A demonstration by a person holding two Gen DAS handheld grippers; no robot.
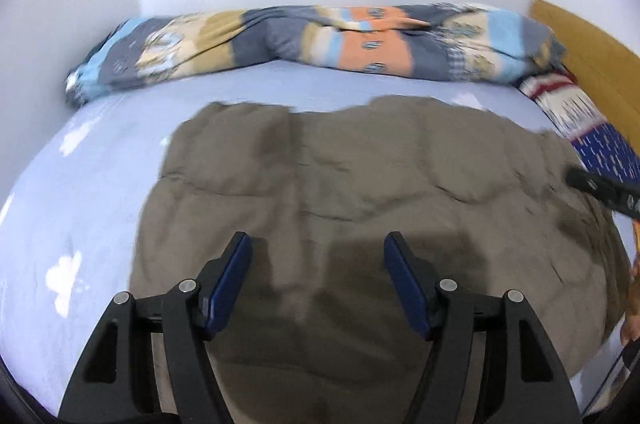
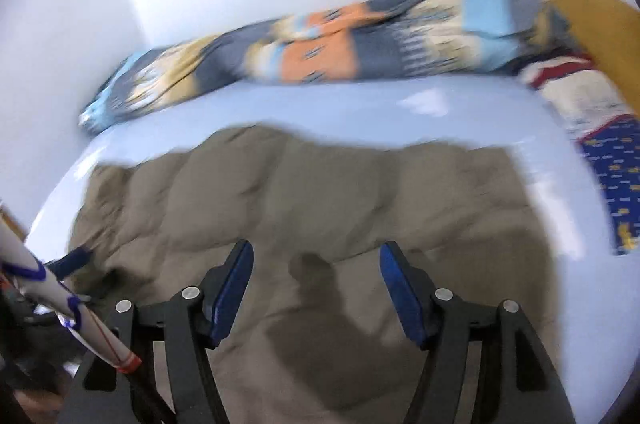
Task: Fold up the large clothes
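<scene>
Left gripper open above brown garment spread on blue sheet; patterned quilt behind.

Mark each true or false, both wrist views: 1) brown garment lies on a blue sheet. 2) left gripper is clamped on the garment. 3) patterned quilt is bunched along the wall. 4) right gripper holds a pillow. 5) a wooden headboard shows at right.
1) True: brown garment lies on the blue sheet.
2) False: left gripper is open, nothing between its fingers.
3) True: patterned quilt lies by the wall.
4) False: right gripper is open and empty.
5) True: headboard.
</scene>
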